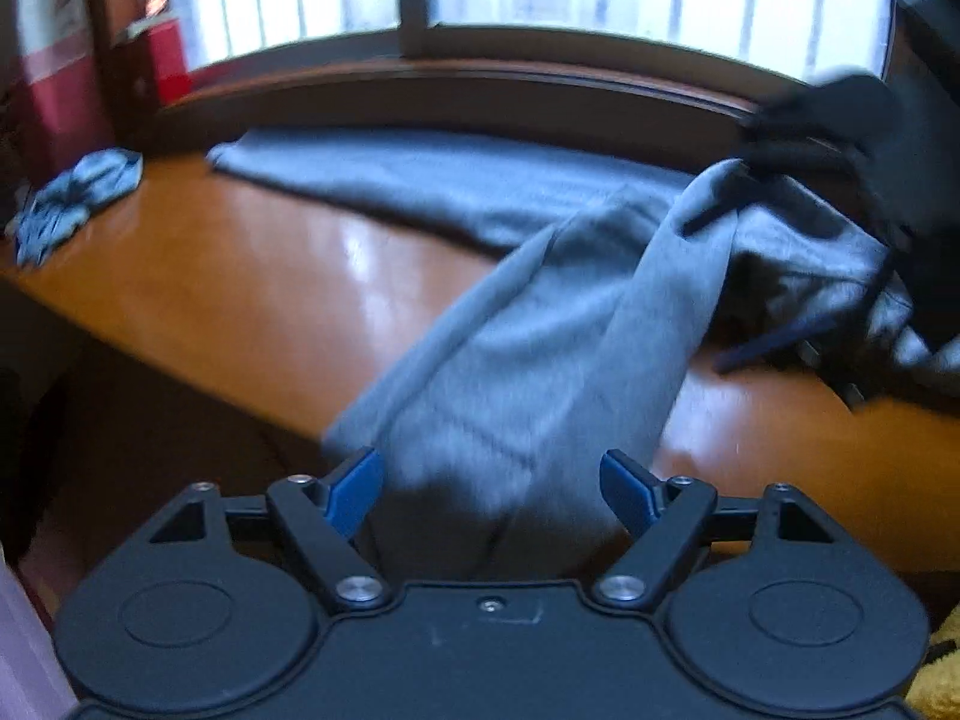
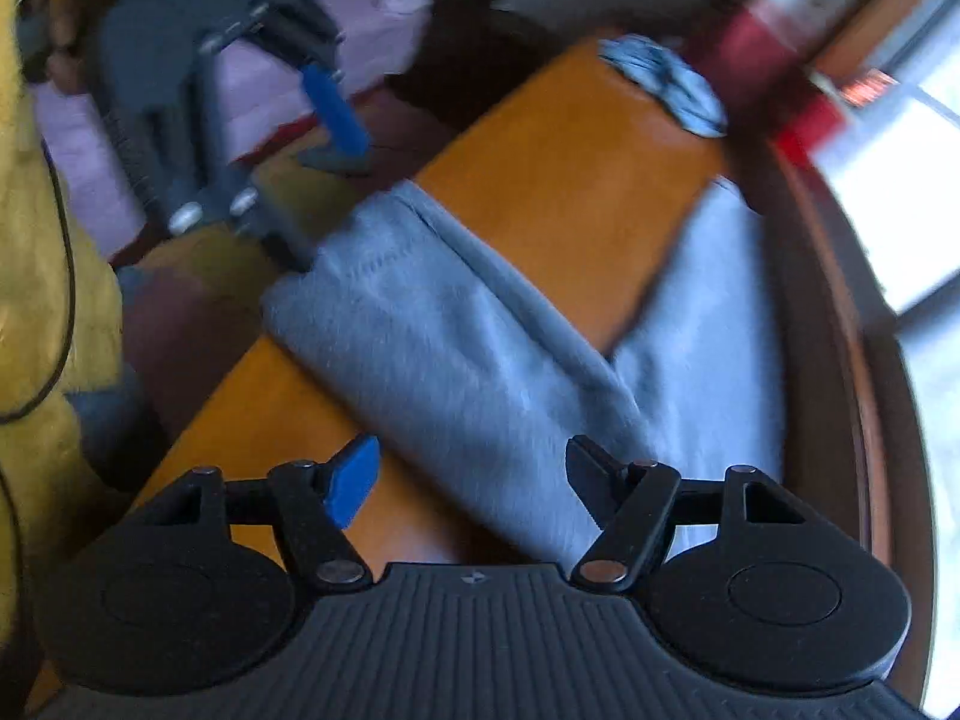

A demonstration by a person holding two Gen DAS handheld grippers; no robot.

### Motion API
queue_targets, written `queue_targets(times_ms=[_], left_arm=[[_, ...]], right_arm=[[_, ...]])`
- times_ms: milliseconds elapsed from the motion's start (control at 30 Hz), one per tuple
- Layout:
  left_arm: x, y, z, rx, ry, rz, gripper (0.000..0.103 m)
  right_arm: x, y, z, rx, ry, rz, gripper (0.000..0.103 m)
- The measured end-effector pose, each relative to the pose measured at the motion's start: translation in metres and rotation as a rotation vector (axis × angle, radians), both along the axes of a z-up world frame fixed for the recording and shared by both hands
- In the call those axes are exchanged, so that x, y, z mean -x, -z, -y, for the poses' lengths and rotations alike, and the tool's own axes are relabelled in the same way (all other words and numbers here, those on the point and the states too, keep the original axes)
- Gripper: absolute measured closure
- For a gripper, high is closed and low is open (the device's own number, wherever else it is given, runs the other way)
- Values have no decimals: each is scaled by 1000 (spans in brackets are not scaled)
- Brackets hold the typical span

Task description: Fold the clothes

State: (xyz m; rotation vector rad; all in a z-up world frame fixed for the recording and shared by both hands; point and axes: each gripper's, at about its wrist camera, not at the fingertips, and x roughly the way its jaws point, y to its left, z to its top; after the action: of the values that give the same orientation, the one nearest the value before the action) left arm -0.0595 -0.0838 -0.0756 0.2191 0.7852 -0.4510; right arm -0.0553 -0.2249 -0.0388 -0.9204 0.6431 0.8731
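Grey sweatpants [image 1: 528, 324] lie splayed across the wooden table [image 1: 252, 252], legs apart, seemingly spread for folding; left gripper [image 1: 492, 489] and right gripper [image 2: 474, 480] hover over them, jaws parted, holding nothing.

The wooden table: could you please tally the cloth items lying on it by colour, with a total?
Grey: 1, the grey trousers, legs spread in a V on the wooden table.
Blue-and-white patterned: 1, the crumpled patterned cloth near the far corner.
Total: 2.
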Motion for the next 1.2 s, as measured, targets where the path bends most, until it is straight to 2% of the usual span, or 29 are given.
queue_targets(times_ms=[133,267,333,367,400,467,567,633,667,700,733,767,800,867,967,1100,1200], left_arm=[[12,15,-17,16,-29,-24,25],[17,40,-27,-5,-50,-53,25],[18,53,-34,5,-72,-83,25],[18,59,-37,14,-81,-98,25],[18,65,-40,26,-86,-110,25],[17,78,-43,45,-88,-116,25],[12,100,-38,53,-60,-101,26],[6,114,-32,53,-28,-93,30],[4,119,-31,53,-19,-90,40],[1,123,-29,57,-13,-94,61],[-1,126,-29,70,-12,-110,72],[-1,126,-30,93,-16,-126,92],[0,125,-32,116,-26,-137,99],[7,116,-37,126,-64,-127,100],[22,85,-51,93,-152,-63,100],[27,16,-75,19,-310,121,100],[10,-42,-89,21,-400,284,99]], right_arm=[[-25,-4,-29,-19,-121,-168,31],[-34,16,-56,114,-237,-228,31],[-34,23,-64,178,-277,-233,43],[-36,23,-67,176,-273,-263,66],[-38,24,-70,174,-269,-292,83],[-37,16,-72,142,-257,-278,88],[-36,3,-71,112,-242,-261,88],[-32,-4,-69,104,-225,-264,88],[-31,-6,-68,105,-221,-260,88],[-30,-8,-69,106,-220,-258,88],[-29,-8,-69,105,-216,-254,88],[-30,-7,-69,103,-213,-249,88],[-32,-6,-69,100,-211,-245,88],[-33,-9,-63,73,-196,-227,88],[-33,-16,-54,12,-165,-185,88],[-28,-32,-37,-168,-72,-56,88],[-23,-47,-20,-338,35,55,88]])
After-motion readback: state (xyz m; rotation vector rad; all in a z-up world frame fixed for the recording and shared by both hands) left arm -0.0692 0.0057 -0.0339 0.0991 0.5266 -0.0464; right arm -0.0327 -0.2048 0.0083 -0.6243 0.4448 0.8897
